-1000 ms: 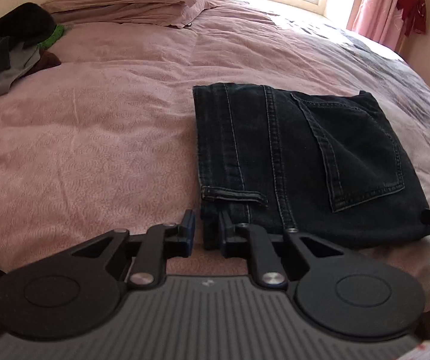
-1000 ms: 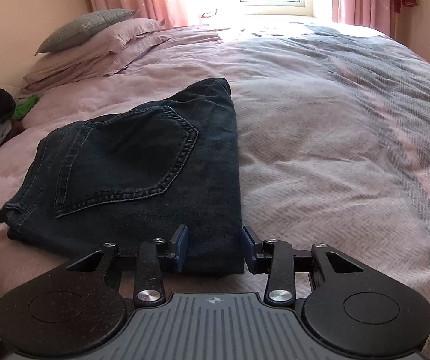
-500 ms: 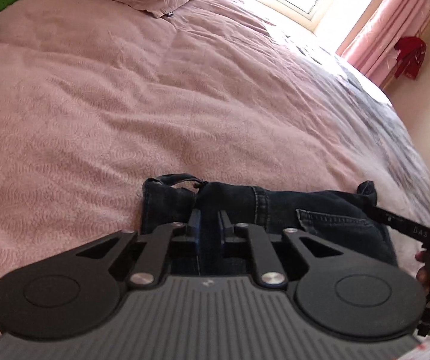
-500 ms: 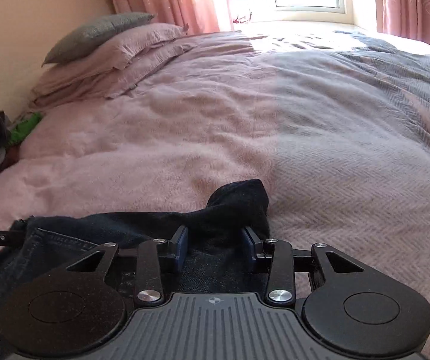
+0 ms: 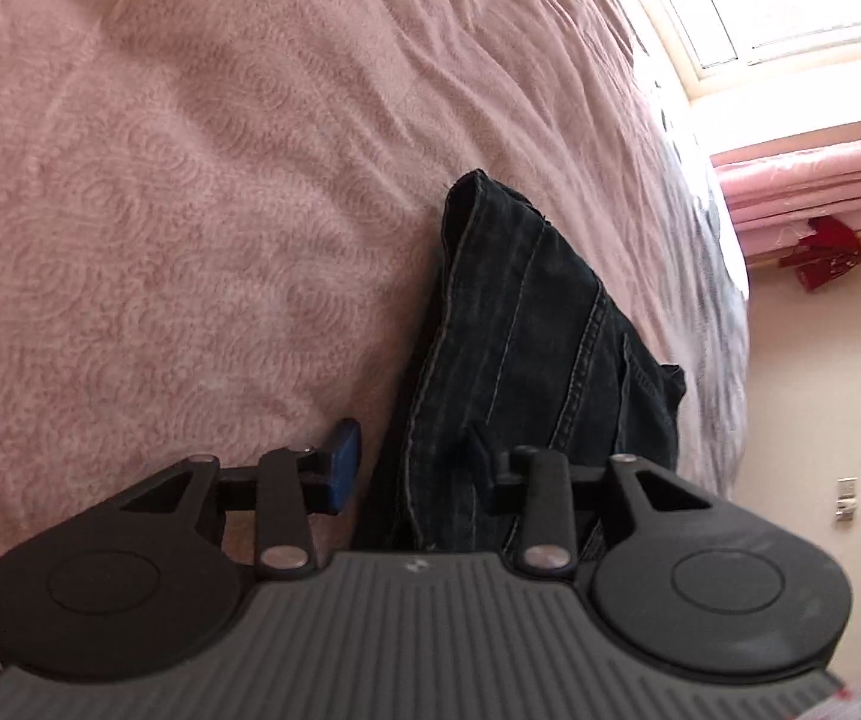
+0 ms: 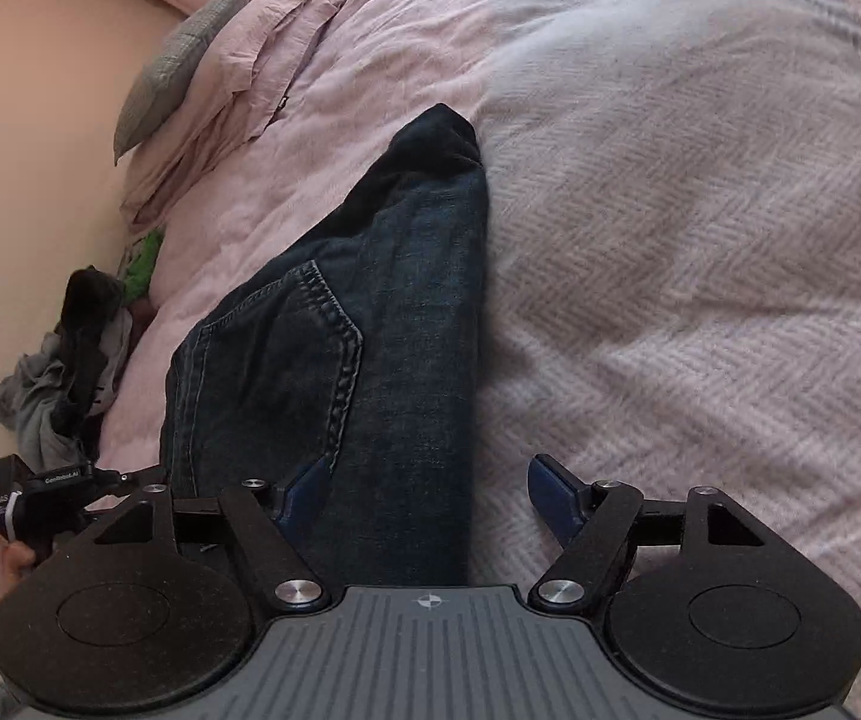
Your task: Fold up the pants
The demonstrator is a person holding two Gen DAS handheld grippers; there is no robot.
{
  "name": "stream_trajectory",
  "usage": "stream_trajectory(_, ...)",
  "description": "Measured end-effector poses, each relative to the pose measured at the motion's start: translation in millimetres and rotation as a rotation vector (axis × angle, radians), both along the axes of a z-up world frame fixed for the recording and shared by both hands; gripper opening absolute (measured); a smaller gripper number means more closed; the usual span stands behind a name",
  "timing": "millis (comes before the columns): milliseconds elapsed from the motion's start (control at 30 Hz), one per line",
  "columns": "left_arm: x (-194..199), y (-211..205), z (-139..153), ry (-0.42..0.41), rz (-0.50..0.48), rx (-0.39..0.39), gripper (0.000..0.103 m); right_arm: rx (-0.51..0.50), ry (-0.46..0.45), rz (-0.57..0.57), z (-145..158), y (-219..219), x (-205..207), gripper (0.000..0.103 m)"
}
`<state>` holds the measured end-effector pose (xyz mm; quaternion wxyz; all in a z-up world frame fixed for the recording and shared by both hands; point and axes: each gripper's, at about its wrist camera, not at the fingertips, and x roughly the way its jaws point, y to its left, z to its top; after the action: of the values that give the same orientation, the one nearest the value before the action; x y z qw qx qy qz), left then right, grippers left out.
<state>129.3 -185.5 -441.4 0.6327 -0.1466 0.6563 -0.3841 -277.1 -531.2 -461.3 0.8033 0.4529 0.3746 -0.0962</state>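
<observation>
1. Left wrist view: we look down our left gripper (image 5: 412, 468) at dark blue folded pants (image 5: 526, 330) lying on a bed (image 5: 160, 180) covered in a pink patterned quilt.
2. In this view the pants form a long narrow bundle. Their long axis runs from the gripper away and slightly rightward, up the picture, ending in a folded corner that points toward the window (image 5: 778, 0).
3. The left gripper's jaws are opening. The blue pad (image 5: 343, 462) of the left finger stands clear of the cloth over the quilt, and the near end of the pants lies between the two fingers. The right finger sits against the denim; we cannot tell whether it still presses it.
4. Right wrist view: our right gripper (image 6: 424, 495) also has its jaws opening, standing wide, with the pants (image 6: 370, 330) between them. The right pad is apart from the cloth over the bed (image 6: 700, 240); the left pad lies on the denim.
5. Here the pants again run lengthwise away from the gripper, their far tip pointing toward the pillows (image 6: 220, 78). A back pocket (image 6: 286, 360) faces up.
6. At the left edge we see the left gripper (image 6: 130, 477) beside the pants, with a pile of dark and grey clothes (image 6: 64, 378) behind it.
</observation>
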Motion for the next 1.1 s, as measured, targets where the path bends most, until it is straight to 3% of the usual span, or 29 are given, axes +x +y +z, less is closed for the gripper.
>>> stream_trajectory(133, 11.8, -15.7, -18.5, 0.069, -0.030, -0.049, 0.033, 0.114, -0.098, -0.070, -22.8, -23.9, 6.7, 0.070)
stream_trajectory(200, 13.0, -24.7, -19.5, 0.052, -0.066, -0.048, 0.034, 0.158, -0.127, -0.083, -31.2, -32.7, 15.9, 0.070)
stream_trajectory(400, 12.0, -30.9, -28.6, 0.067, -0.114, -0.083, 0.035, 0.180, -0.172, -0.049, -40.2, -36.0, 43.3, 0.068)
stream_trajectory(467, 10.1, -32.4, -26.1, 0.048, -0.140, -0.089, 0.033, 0.183, -0.179, -0.033, -41.6, -35.1, 44.5, 0.053)
stream_trajectory(533, 8.3, -35.9, -21.8, 0.029, -0.156, -0.090, 0.020, 0.206, -0.171, -0.054, -45.3, -36.0, 40.5, 0.031)
stream_trajectory(567, 6.8, -38.2, -16.9, 0.014, -0.162, -0.094, 0.016, 0.211, -0.169, -0.066, -45.0, -34.9, 39.1, 0.025)
stream_trajectory(600, 5.3, -41.1, -9.3, -0.008, -0.171, -0.090, 0.014, 0.204, -0.173, -0.071, -40.9, -33.3, 38.8, 0.015)
stream_trajectory(633, 2.7, -43.5, 0.3, -0.035, -0.183, -0.079, 0.014, 0.176, -0.166, -0.069, -32.4, -29.8, 39.5, 0.012)
stream_trajectory(733, -2.3, -48.7, 28.4, -0.080, -0.199, -0.065, 0.013, 0.082, -0.144, -0.051, -2.8, -21.3, 43.6, 0.010)
stream_trajectory(867, -12.5, -76.9, 69.9, -0.146, -0.244, -0.069, 0.013, 0.050, -0.171, -0.078, 27.5, -24.8, 33.8, 0.010)
stream_trajectory(1000, -31.5, -144.4, 103.0, -0.178, -0.305, -0.108, 0.013, 0.044, -0.196, -0.173, 52.9, -59.1, 10.2, 0.010)
stream_trajectory(1100, -60.7, -231.6, 112.1, -0.185, -0.377, -0.136, 0.012, 0.007, -0.208, -0.247, 70.6, -107.3, -18.7, 0.010)
